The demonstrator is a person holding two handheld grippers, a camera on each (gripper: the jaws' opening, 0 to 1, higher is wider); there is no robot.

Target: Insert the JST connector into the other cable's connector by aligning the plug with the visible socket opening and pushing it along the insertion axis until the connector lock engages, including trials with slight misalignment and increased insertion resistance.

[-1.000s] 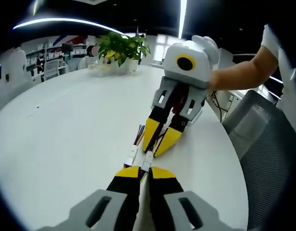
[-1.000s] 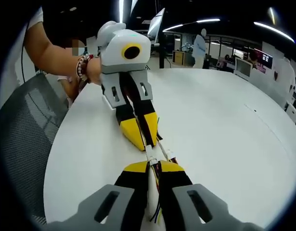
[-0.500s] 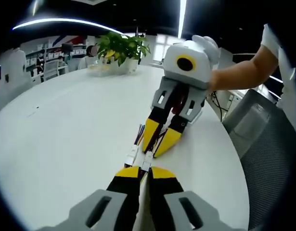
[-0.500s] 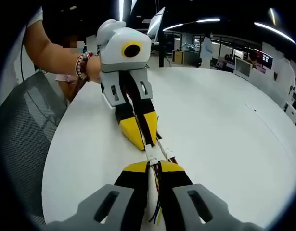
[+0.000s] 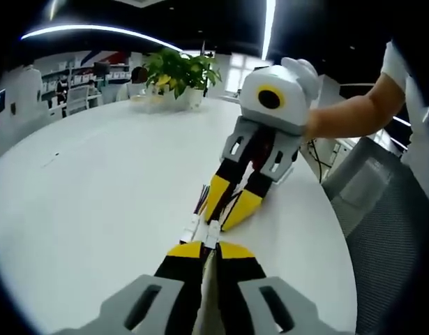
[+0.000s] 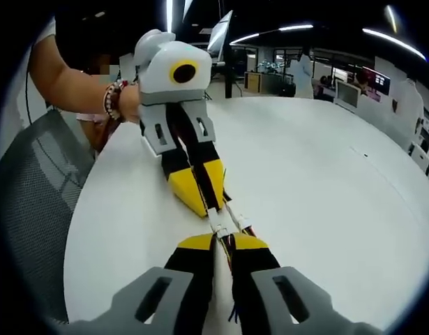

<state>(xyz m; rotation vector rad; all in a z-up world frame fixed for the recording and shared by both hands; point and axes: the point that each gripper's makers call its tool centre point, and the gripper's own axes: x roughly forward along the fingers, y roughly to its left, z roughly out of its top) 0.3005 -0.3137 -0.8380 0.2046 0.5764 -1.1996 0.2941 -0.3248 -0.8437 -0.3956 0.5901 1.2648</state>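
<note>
Near the desk point(image 5: 95, 181) edge, your left gripper point(image 5: 206, 246) and right gripper point(image 6: 222, 239) each clamp a connector point(image 5: 213, 232); now mating, so push straight along the axis.

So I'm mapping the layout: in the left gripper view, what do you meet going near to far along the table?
Left gripper → white connectors → right gripper → potted plant at the white table's far edge.

No text, label, brand or number can be read in either view. The distant wall panels and screens beyond the far edge of the counter point(image 5: 95, 181) are too small and blurred to make out.
</note>
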